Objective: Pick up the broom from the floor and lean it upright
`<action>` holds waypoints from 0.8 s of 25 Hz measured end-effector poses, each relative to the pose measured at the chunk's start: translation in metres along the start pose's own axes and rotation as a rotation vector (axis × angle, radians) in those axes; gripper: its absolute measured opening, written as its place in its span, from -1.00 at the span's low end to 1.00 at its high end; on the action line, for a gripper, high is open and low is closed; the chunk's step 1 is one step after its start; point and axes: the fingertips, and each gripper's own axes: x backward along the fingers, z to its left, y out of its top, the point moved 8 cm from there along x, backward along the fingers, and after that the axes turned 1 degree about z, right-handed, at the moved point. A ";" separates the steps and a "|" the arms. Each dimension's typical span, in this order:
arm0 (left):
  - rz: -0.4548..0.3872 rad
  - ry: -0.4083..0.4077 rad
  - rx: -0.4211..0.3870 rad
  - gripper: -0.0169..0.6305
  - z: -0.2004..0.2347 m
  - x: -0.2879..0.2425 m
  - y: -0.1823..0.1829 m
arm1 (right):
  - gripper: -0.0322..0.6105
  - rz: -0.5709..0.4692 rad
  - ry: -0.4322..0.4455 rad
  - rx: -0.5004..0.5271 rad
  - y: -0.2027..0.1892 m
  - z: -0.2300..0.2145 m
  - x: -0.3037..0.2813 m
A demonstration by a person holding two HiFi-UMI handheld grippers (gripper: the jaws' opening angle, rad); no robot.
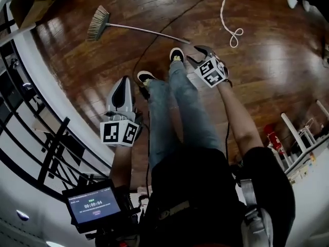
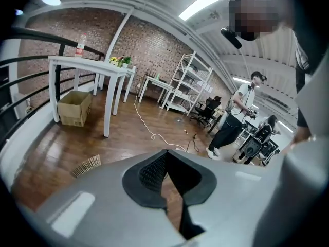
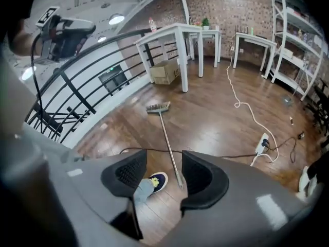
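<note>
Broom (image 1: 144, 31) lies flat on the floor (image 1: 154, 4), just ahead of the shoes (image 1: 176, 54), untouched. Right gripper (image 1: 198, 53) jaws stand apart and empty; left gripper (image 1: 125, 81) jaws are together. Risk: the thin handle may slip if gripped off-centre.

The floor (image 1: 267, 60) is dark, glossy wood planking that throws back light. On it, in the upper left of the head view, the broom (image 1: 144, 32) shows a thin, smooth, metal-looking handle and pale, rough bristles. The left gripper (image 2: 165, 156) and right gripper (image 3: 164, 161) have matt grey plastic shells and black ribbed pads (image 3: 129, 172).
</note>
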 end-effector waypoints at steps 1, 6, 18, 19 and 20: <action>0.004 0.000 0.006 -0.89 0.003 -0.002 -0.003 | -0.22 0.022 0.001 0.009 -0.005 -0.001 -0.011; 0.077 -0.008 0.038 -0.89 0.044 -0.048 -0.078 | -0.22 0.141 0.003 0.075 -0.071 -0.020 -0.114; 0.139 -0.060 0.013 -0.89 0.172 -0.174 -0.257 | -0.24 0.294 -0.040 0.174 -0.240 -0.067 -0.359; 0.140 -0.060 0.007 -0.89 0.178 -0.179 -0.263 | -0.25 0.308 -0.047 0.184 -0.250 -0.070 -0.369; 0.139 -0.060 0.003 -0.89 0.182 -0.183 -0.266 | -0.27 0.318 -0.049 0.190 -0.256 -0.073 -0.374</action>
